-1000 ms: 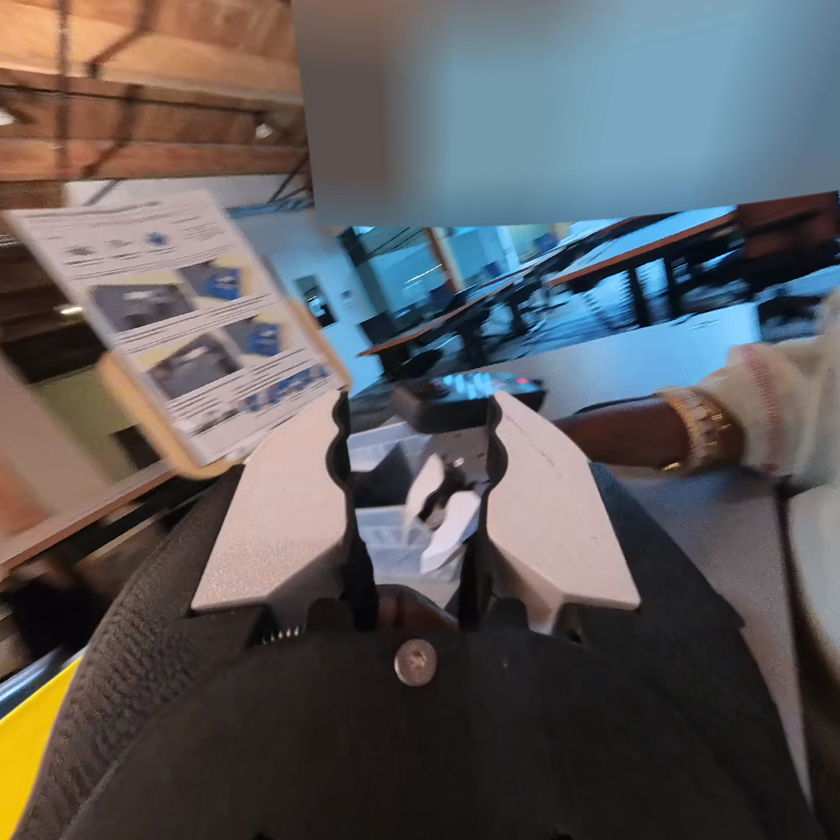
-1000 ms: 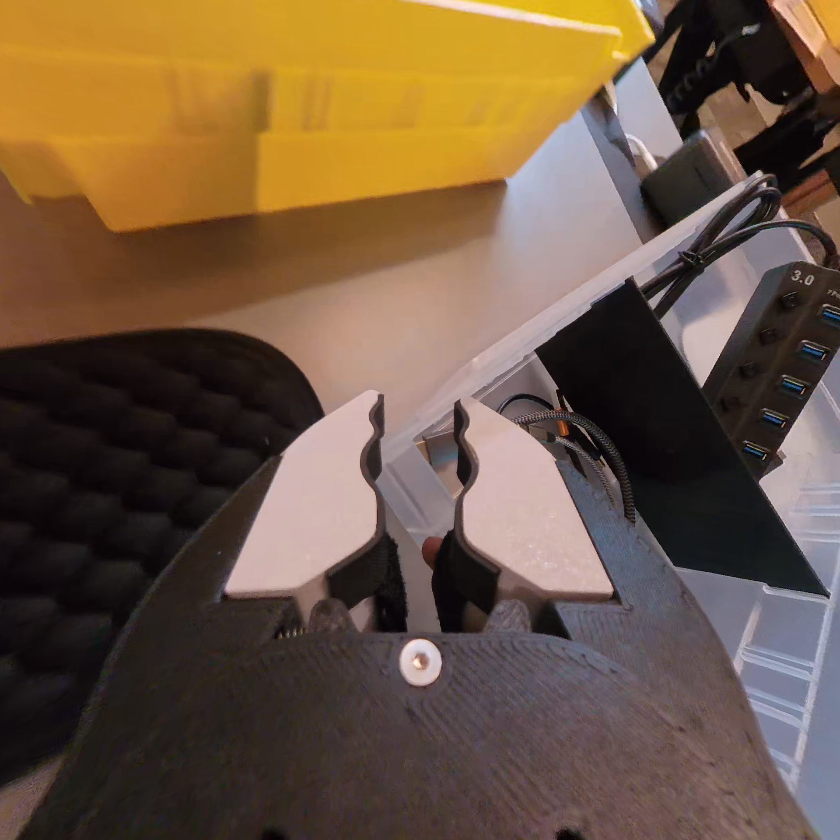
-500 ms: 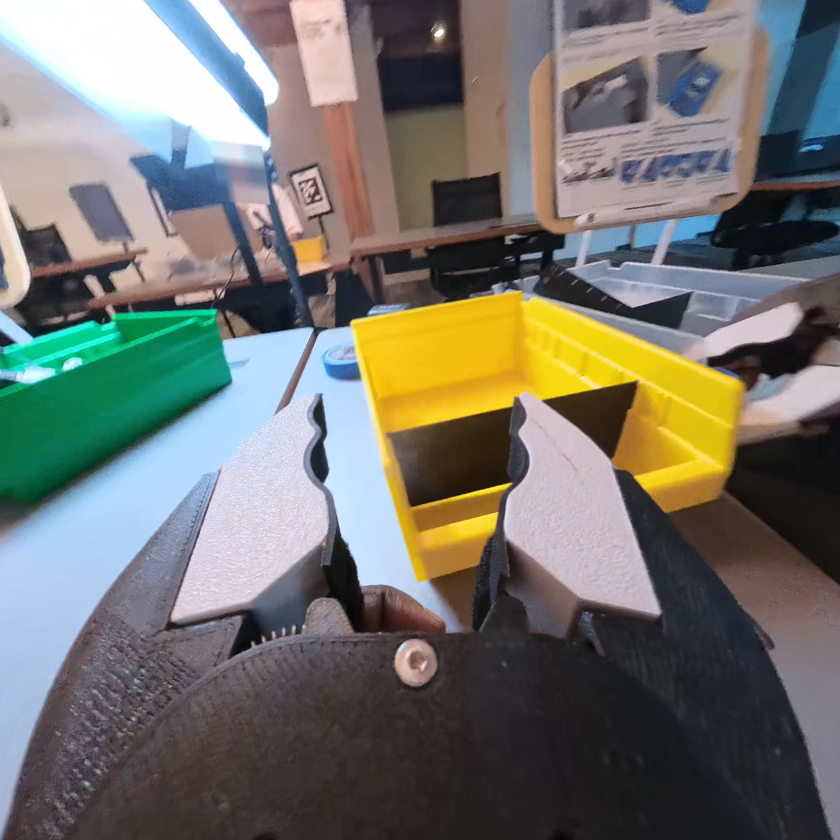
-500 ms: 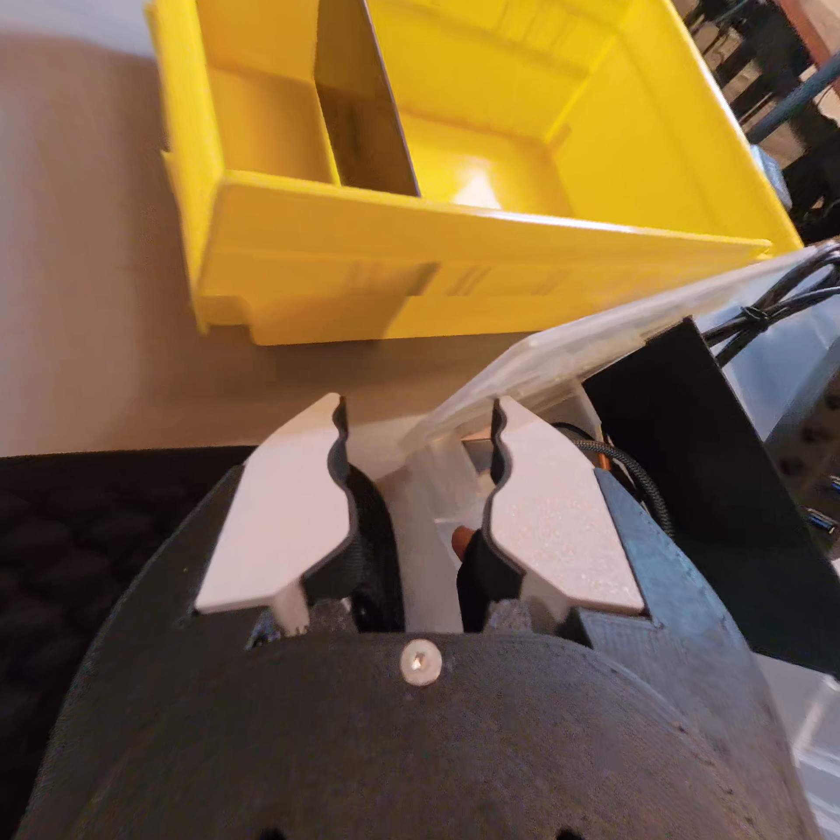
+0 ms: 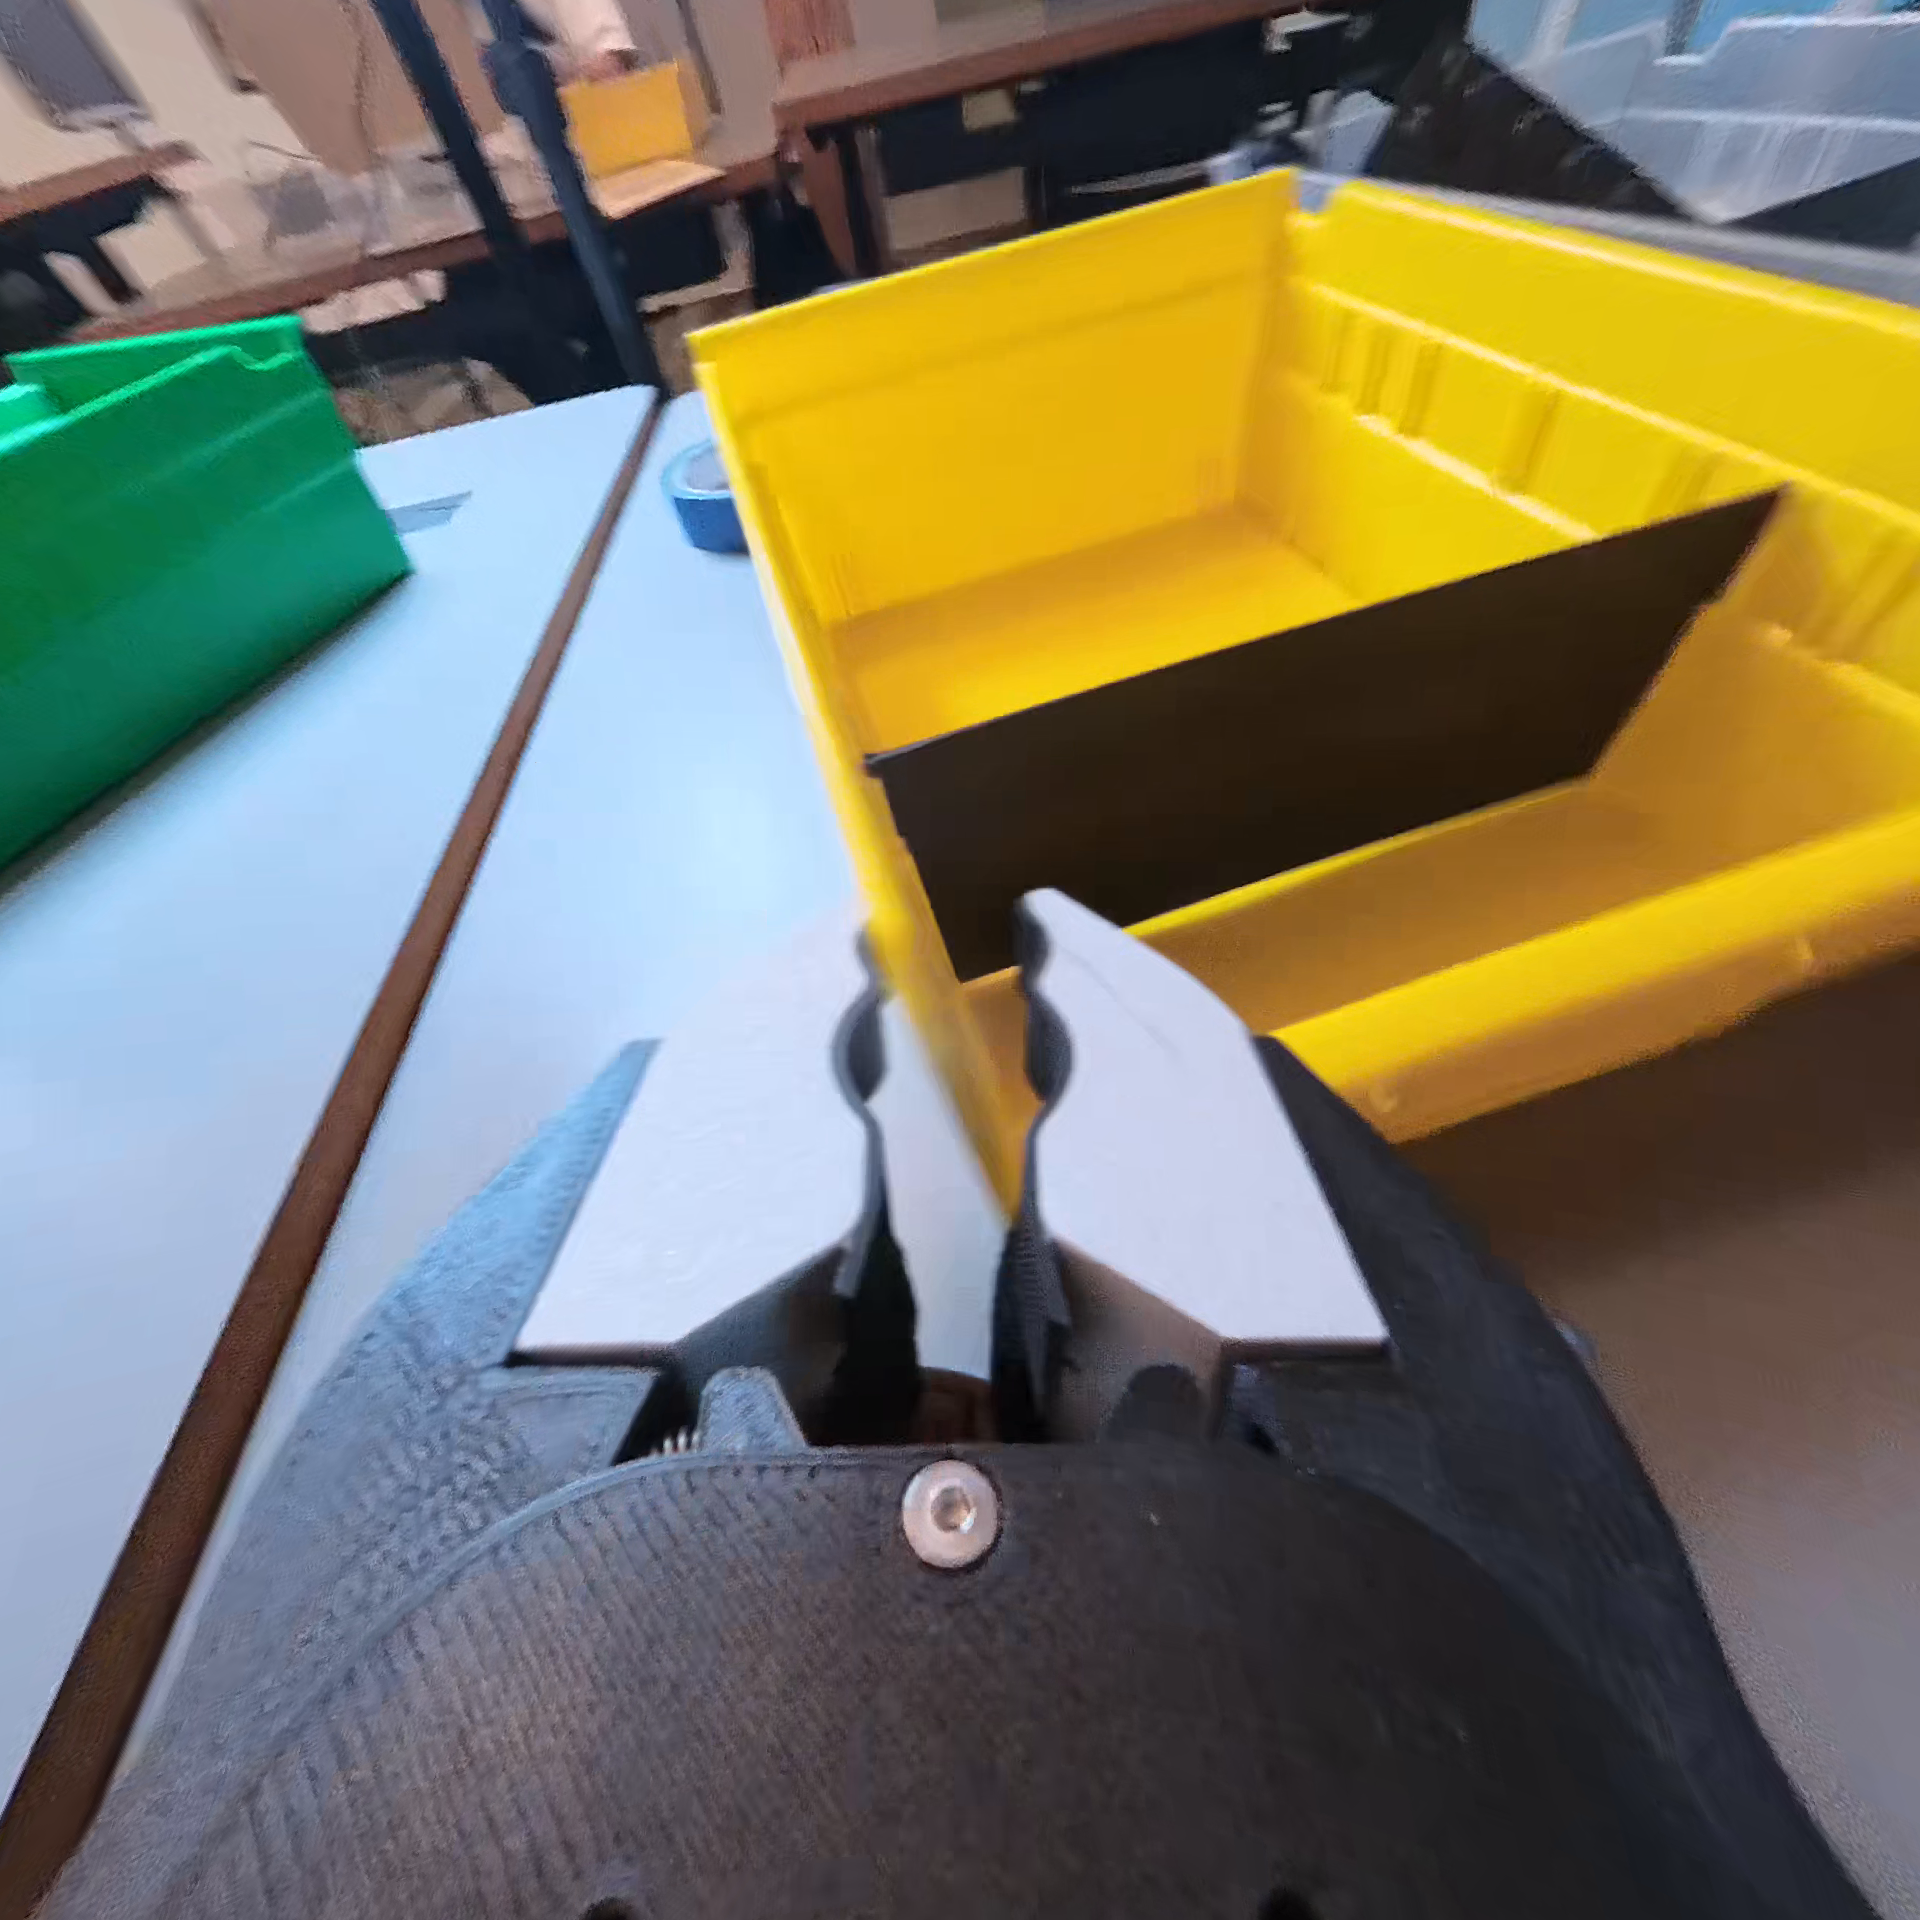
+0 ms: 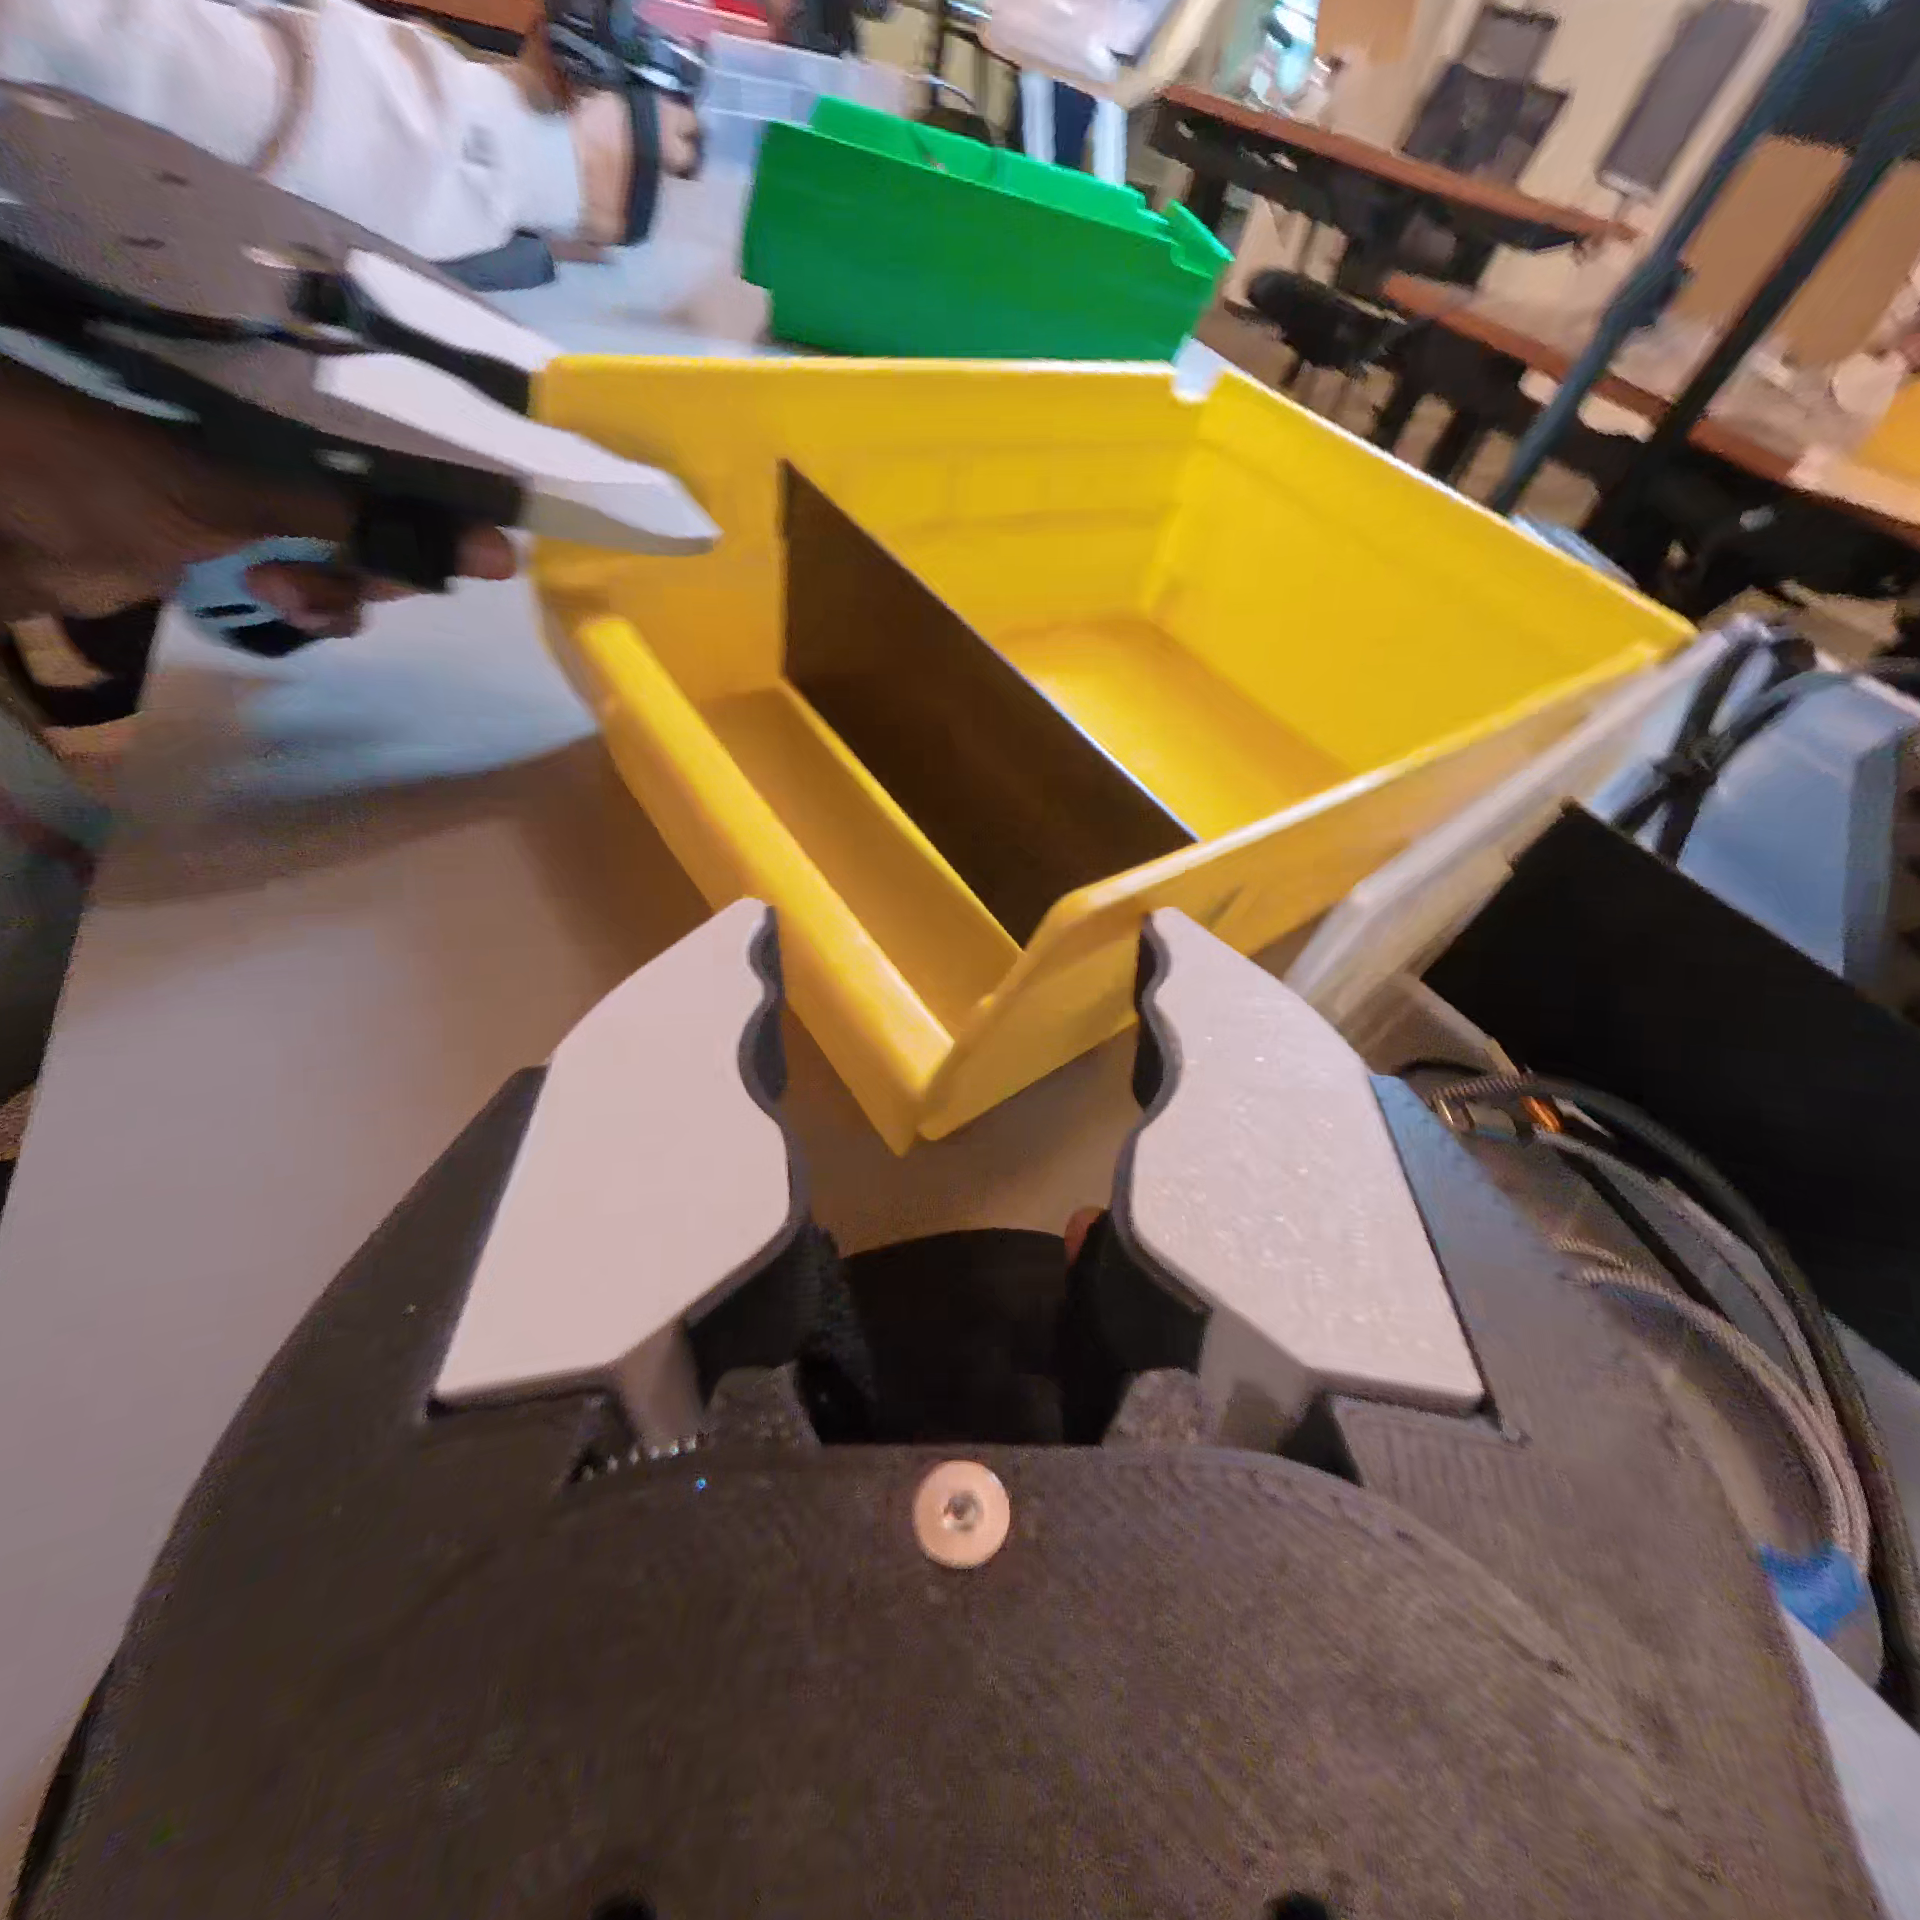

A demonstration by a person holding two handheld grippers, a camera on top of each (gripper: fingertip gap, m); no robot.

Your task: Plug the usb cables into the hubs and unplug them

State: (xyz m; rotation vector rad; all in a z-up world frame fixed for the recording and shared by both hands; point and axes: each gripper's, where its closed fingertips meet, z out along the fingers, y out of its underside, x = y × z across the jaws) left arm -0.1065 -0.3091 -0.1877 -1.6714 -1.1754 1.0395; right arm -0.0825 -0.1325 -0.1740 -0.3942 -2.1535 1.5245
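Since 0.5 s ago the left tongs (image 5: 940, 940) have been narrowed from a wide spread to a slim gap and lowered onto the yellow bin (image 5: 1351, 1049), its near L wall now seen between the tips. Whether that wall is pinched or merely straddled cannot be told; motion blur there. Over the same interval the right tongs (image 6: 956, 935) have been opened wider and swung off the clear bin (image 6: 1455, 831) toward the yellow bin's near corner.

Present state, L wrist view: yellow bin at 1 o'clock on the desk (image 5: 623, 779), split by a black divider (image 5: 1299, 748). Both compartments are seen bare. Green bin (image 5: 156, 582) at 10 o'clock, well apart. Blue tape roll (image 5: 701, 509) just beside the yellow bin's far L corner.

R wrist view: right tongs are spread, nothing held; the yellow bin's near corner lies just beyond the tips at 12 o'clock. Left tongs are seen at 10 o'clock at the bin's far wall, held by a hand (image 6: 312, 582). Clear bin at 2 o'clock, just beside the yellow one, w/ a black divider panel (image 6: 1662, 1039).

Task items: braided usb cables (image 6: 1714, 1330) lie in the clear bin at 3 o'clock, close to the right tongs' R side. Dark cords (image 6: 1704, 748) are seen behind the panel. No hub discernible.
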